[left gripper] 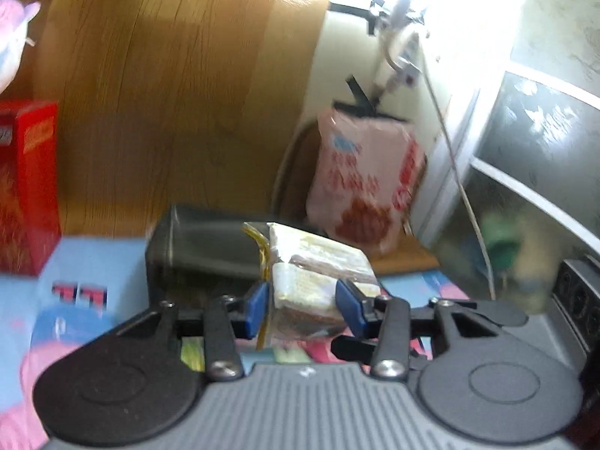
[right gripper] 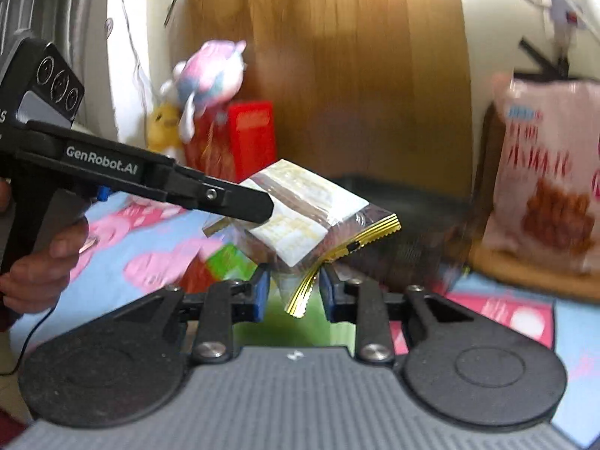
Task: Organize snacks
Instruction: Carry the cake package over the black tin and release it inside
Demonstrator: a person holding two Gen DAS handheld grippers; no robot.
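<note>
A clear-wrapped snack packet [left gripper: 311, 281] with white labels, brown filling and a gold crimped edge is held above the cartoon-printed cloth. My left gripper [left gripper: 304, 309] is shut on the packet's body, blue pads on both sides. In the right wrist view the same packet [right gripper: 300, 210] hangs in the air, with the left gripper's arm [right gripper: 225, 197] reaching it from the left. My right gripper [right gripper: 293, 292] has its blue pads on either side of the packet's gold edge [right gripper: 305, 287], with a small gap showing. A dark bin [left gripper: 202, 251] stands just behind the packet.
A red box [left gripper: 28, 187] stands at the left with a pink plush toy [right gripper: 210, 71] on it. A large pink snack bag [left gripper: 367, 183] leans at the right on a wooden stand. A wooden board [left gripper: 168, 93] stands behind. Green and red packets [right gripper: 225, 262] lie on the cloth.
</note>
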